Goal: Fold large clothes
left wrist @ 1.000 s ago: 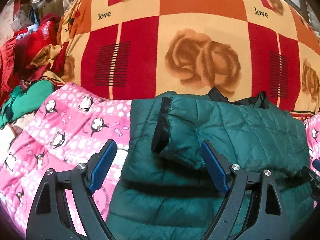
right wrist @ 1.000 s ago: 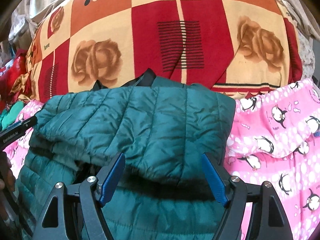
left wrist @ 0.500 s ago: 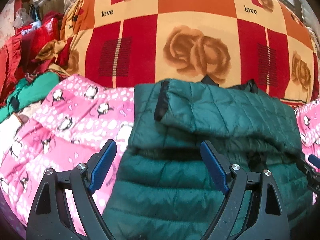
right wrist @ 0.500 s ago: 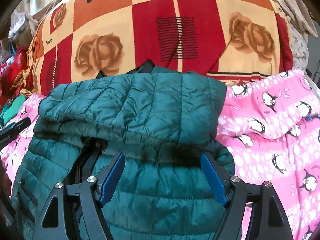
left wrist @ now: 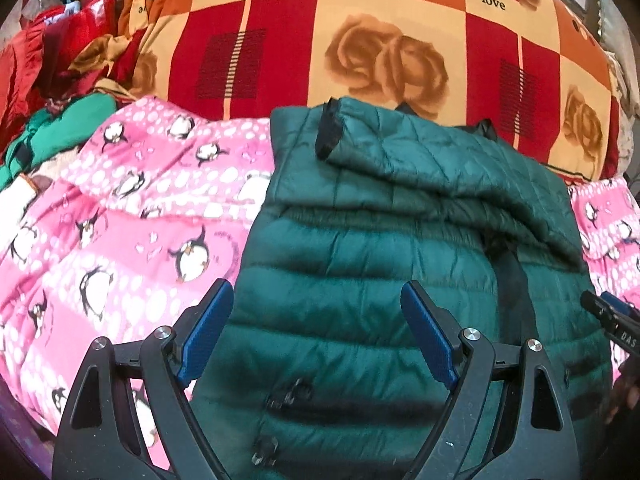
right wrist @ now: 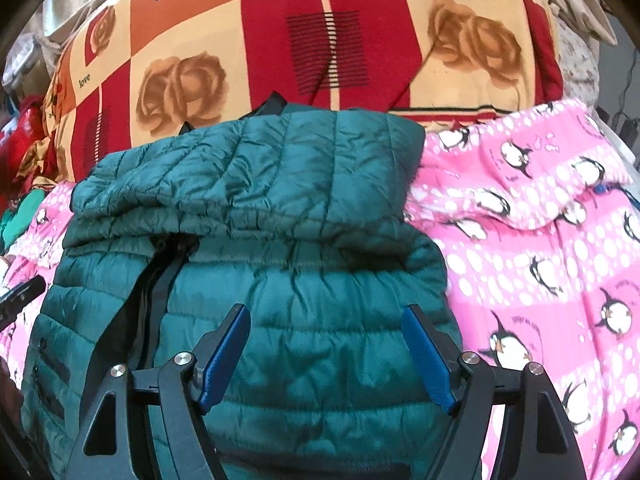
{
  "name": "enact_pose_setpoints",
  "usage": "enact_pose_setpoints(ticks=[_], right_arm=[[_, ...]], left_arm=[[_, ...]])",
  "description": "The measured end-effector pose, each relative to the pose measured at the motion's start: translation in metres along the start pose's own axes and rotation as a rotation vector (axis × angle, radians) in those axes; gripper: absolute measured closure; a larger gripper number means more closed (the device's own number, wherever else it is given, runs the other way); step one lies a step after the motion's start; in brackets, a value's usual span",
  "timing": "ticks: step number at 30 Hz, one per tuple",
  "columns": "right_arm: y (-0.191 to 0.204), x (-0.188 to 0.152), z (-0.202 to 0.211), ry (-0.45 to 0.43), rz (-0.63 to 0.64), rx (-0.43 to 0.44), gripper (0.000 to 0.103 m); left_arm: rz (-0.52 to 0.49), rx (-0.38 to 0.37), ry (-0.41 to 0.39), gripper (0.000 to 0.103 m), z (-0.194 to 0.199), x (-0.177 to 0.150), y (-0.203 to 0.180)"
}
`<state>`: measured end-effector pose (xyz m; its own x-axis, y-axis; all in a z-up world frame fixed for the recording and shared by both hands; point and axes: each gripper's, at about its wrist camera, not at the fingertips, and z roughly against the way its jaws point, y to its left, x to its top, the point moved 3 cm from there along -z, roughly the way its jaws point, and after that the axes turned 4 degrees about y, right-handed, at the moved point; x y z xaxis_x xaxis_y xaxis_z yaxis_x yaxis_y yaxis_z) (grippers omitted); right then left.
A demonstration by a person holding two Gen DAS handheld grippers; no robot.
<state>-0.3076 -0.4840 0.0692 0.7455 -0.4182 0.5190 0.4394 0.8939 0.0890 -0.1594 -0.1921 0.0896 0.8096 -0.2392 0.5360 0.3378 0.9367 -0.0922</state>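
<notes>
Green quilted jacket [left wrist: 360, 280] laid on pink penguin blanket [left wrist: 120, 220], sleeves folded across chest; left gripper [left wrist: 316, 320] and right gripper [right wrist: 326, 344] spread apart above it, empty; rose-patterned blanket [left wrist: 360, 40] behind, red clothing pile [left wrist: 48, 52] far left.

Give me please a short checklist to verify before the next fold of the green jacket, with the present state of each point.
1. Left gripper open, holding nothing: ok.
2. Right gripper open, holding nothing: ok.
3. Sleeves folded across the green jacket: ok.
4. Jacket flat on the pink penguin blanket: ok.
5. Bottom hem straight: cannot tell, hidden below the grippers.
6. Front zipper closed: not ok, it gapes.
</notes>
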Motion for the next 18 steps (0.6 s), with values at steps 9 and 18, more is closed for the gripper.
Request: enact_pose_setpoints(ticks=[9,18], right_arm=[[-0.002,-0.025,0.022,0.016,0.011,0.014,0.027],[-0.013,-0.056,0.048,0.025,0.038,-0.002,0.027]], left_arm=[[-0.019,-0.034,0.080,0.017,0.012,-0.038,0.013],[-0.026,-0.039,0.124,0.017,0.024,-0.074,0.029]])
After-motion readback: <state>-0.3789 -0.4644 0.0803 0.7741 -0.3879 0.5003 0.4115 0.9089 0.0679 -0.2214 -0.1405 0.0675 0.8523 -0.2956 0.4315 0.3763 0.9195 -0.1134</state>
